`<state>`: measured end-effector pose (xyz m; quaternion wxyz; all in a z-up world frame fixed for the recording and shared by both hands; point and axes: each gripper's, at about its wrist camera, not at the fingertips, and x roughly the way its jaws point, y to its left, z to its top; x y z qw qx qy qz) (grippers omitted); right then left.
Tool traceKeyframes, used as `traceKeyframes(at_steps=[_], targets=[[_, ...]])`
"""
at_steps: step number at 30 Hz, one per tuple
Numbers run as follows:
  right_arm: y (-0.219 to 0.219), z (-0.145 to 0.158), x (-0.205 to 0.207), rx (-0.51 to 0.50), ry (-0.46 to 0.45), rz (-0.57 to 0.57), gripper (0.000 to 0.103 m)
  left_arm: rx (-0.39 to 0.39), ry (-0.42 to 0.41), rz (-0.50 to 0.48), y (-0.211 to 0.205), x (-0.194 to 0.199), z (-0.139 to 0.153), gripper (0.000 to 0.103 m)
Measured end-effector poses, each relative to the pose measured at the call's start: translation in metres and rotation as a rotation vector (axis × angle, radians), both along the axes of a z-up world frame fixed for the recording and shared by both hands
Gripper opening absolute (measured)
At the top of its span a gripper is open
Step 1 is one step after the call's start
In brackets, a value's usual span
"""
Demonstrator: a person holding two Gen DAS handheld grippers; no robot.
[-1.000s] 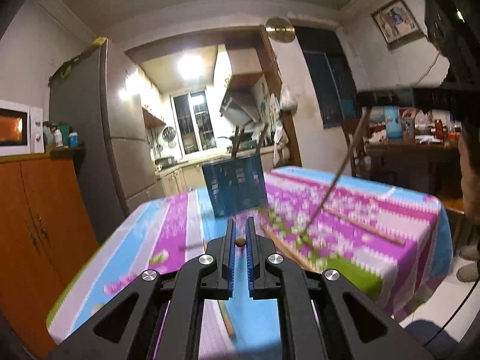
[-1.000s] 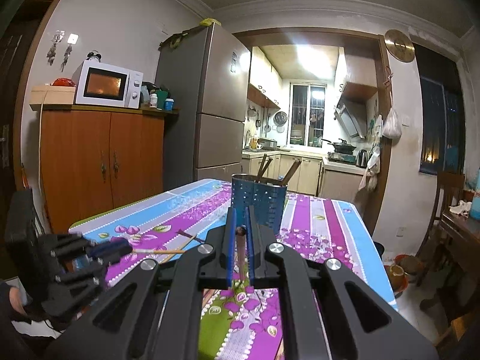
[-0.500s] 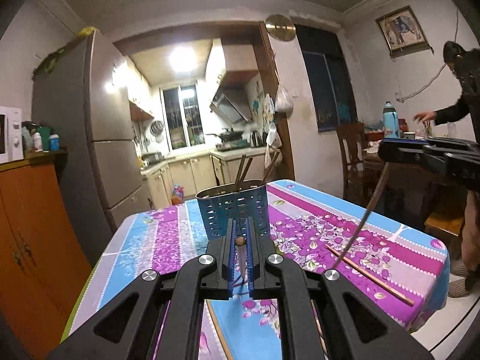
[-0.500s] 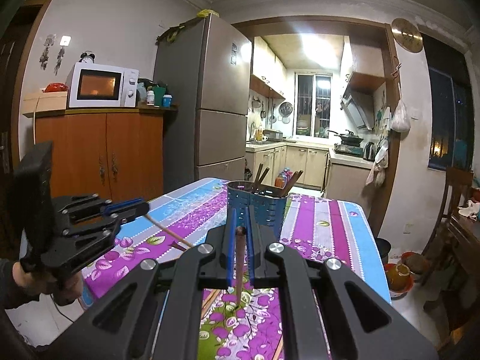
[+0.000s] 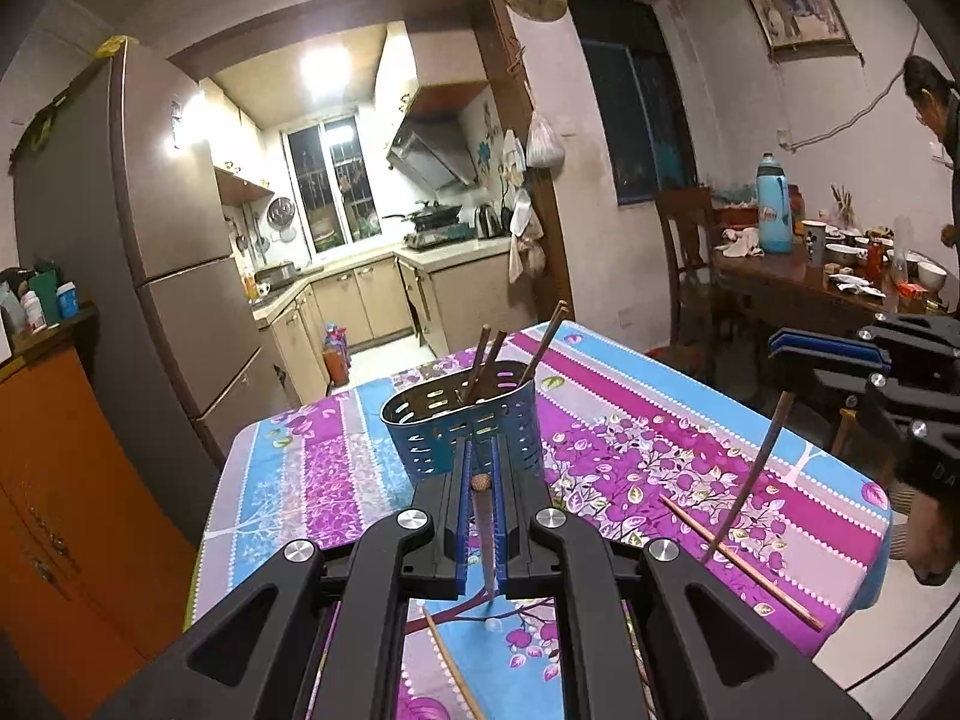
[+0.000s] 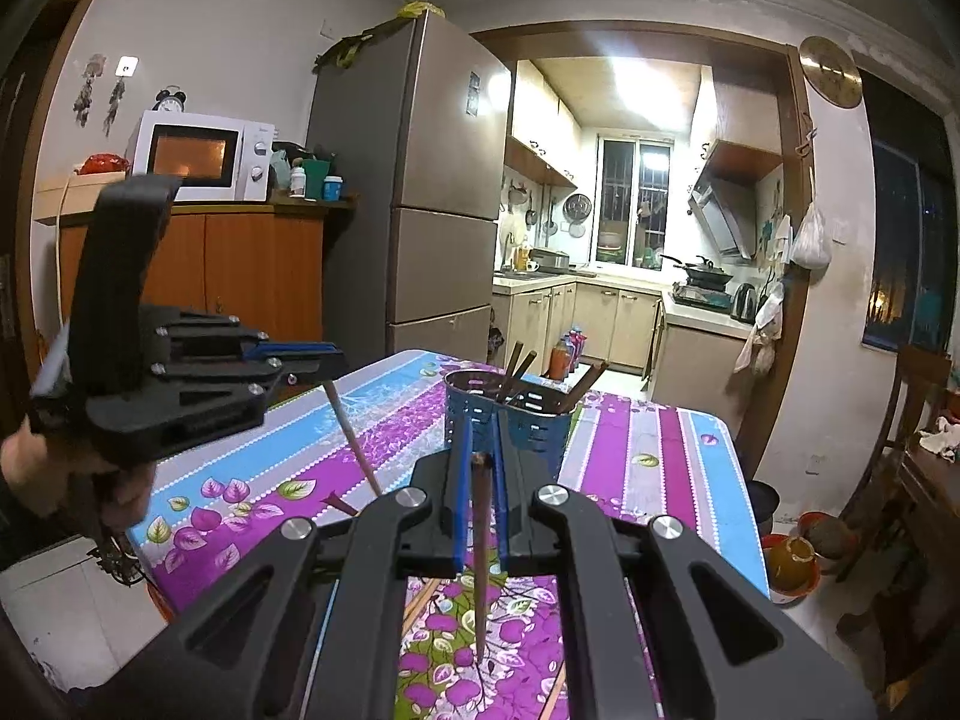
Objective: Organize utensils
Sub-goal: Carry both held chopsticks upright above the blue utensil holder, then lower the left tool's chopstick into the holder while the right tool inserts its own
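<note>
Floral tablecloth [image 5: 648, 438] below, each tool [image 5: 480, 468] [image 6: 480, 438] pinches a chopstick [image 5: 487, 540] [image 6: 480, 552] near the blue holder [image 5: 462, 426].

Home dining room (fridge [image 6: 420, 180], kitchen [image 6: 630, 252] beyond)

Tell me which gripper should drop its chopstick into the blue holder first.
Probably the left gripper. Its jaws are shut on a chopstick, and the blue holder sits straight ahead of it, close. The right gripper also holds a chopstick, with the holder slightly offset right.
</note>
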<state>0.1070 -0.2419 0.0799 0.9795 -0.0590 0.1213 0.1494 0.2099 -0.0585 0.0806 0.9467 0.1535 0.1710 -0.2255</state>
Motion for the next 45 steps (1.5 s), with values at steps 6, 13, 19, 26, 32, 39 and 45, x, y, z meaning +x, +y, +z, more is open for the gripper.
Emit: traceKeyframes(at_steps=[6,13,19,26,32,39,45], targets=[[-0.006,0.006,0.010,0.046,0.007,0.010,0.005,-0.012,0.079,0.008,0.003,0.016,0.011,0.008],[-0.018,0.024,0.026,0.114,-0.002,0.005,0.005,-0.035,0.115,0.020,0.011,0.022,0.031,0.008],[-0.022,0.045,0.038,0.147,-0.037,-0.004,0.005,-0.050,0.127,0.032,0.016,0.027,0.051,0.008],[-0.020,0.072,0.065,0.155,-0.023,-0.010,0.005,-0.087,0.122,0.048,0.019,0.040,0.082,0.008],[-0.024,0.098,0.087,0.178,-0.019,-0.022,0.005,-0.113,0.085,0.063,0.014,0.056,0.119,0.008],[-0.020,0.133,0.118,0.159,-0.045,-0.032,0.005,-0.122,0.057,0.077,0.002,0.083,0.147,0.008],[-0.020,0.156,0.146,0.148,-0.074,-0.030,0.005,-0.140,0.034,0.086,-0.006,0.112,0.168,0.008]])
